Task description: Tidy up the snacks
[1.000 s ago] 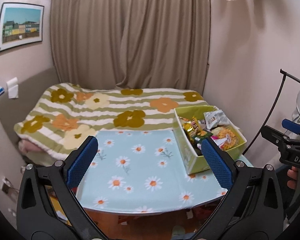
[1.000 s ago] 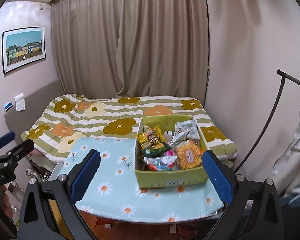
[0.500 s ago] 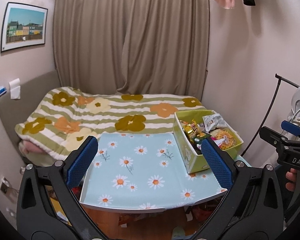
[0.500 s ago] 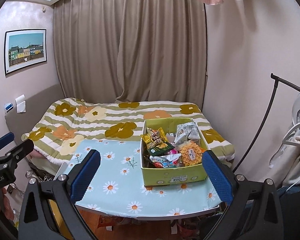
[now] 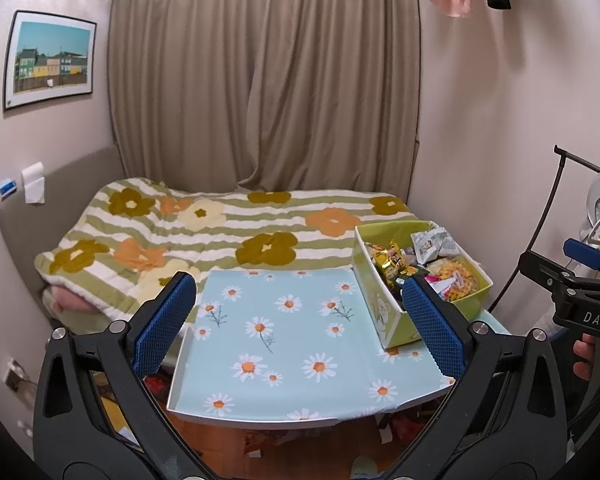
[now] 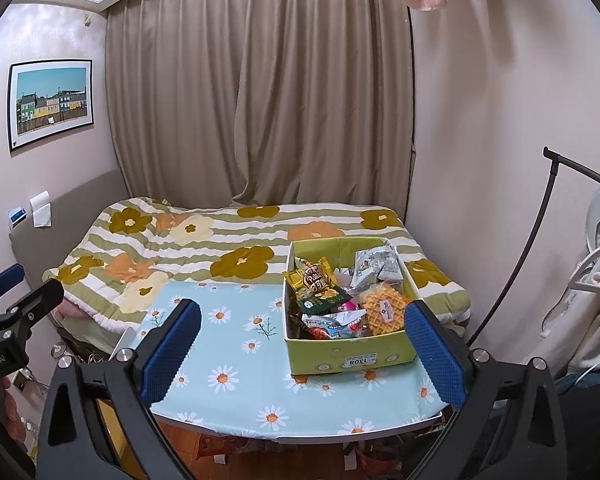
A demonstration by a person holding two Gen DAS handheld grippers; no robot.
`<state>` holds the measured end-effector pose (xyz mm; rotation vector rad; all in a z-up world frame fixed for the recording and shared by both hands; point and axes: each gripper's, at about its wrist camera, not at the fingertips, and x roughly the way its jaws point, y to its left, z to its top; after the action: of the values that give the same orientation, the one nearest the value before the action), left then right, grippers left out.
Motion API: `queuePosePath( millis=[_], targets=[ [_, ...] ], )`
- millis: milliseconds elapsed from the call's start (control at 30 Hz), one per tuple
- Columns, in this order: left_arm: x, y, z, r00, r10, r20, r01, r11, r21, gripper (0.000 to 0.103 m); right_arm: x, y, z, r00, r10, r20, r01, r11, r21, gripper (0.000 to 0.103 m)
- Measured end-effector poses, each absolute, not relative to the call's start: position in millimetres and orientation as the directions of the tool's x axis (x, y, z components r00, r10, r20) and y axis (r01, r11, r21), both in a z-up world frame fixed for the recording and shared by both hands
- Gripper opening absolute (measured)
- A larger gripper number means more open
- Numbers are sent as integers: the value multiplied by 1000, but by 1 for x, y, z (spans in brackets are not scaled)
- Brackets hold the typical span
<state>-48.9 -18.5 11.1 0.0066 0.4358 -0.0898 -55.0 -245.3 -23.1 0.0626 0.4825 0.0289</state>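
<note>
Left wrist view: the left tongs (image 5: 298, 326) stood wide apart and held nothing, low in the frame over the bench (image 5: 300, 360). The snack box (image 5: 384, 312) sat at centre right on the bench, its near corner hidden behind the right-hand pad (image 5: 432, 332). The bed (image 5: 220, 232) lay beyond.

Right wrist view: the right tongs (image 6: 300, 354) were likewise spread wide and empty. The box (image 6: 348, 354), full of snacks (image 6: 340, 296), sat right of centre between the pads (image 6: 170, 348), nearer the right-hand one. A rack (image 6: 540, 216) stood at the right edge.
</note>
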Motion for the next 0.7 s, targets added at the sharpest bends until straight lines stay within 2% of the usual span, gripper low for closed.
queuePosePath(
  millis=[700],
  targets=[
    [-37, -24, 6, 888, -103, -449, 105, 994, -20, 103, -49, -246, -25, 882, 46, -470, -16, 998, 68, 101]
  ],
)
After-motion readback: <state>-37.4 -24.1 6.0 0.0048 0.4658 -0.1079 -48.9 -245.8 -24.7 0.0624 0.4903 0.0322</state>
